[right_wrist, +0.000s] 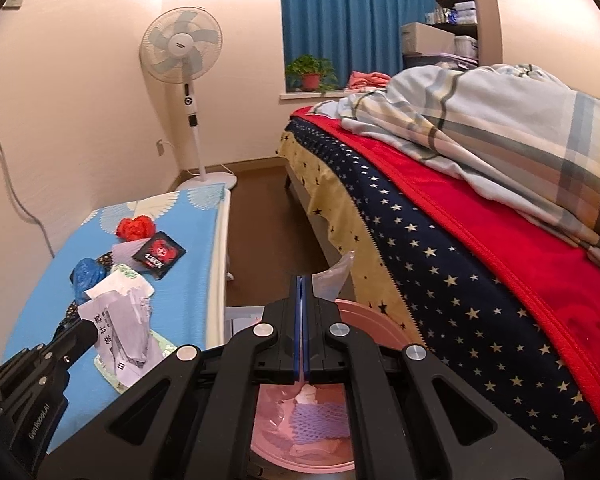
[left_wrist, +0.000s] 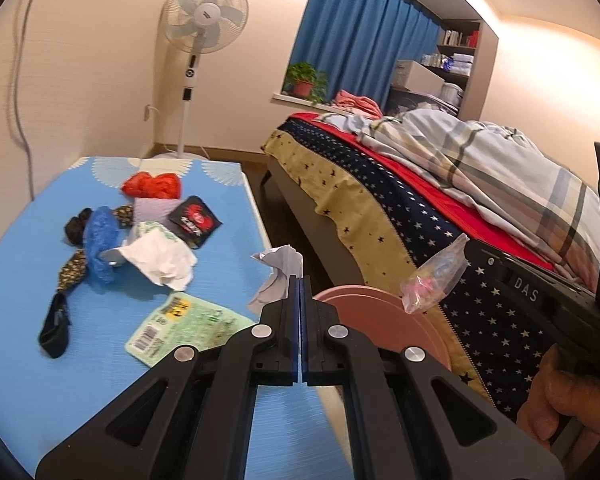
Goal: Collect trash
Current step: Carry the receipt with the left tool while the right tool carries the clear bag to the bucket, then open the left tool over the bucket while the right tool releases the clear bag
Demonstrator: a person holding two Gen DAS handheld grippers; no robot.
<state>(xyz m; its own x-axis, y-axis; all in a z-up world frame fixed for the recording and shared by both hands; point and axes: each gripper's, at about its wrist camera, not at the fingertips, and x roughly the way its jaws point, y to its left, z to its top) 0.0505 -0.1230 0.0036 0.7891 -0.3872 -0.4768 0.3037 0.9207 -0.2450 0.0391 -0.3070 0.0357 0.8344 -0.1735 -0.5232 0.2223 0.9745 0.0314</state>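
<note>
Left gripper (left_wrist: 301,280) pinches crumpled printed paper (left_wrist: 276,276).

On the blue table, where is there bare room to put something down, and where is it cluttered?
The table is bare along its near-left part, left of the black sock and near the green packet. A bare strip also runs along the right edge beside the black packet. The middle is crowded: white paper, blue bag, red bag.

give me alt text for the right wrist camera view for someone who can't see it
The right gripper, shut on a clear plastic wrapper, hangs above a pink bin already holding trash beside a bed. At left, the left gripper grips crumpled printed paper over a blue table strewn with more wrappers.
</note>
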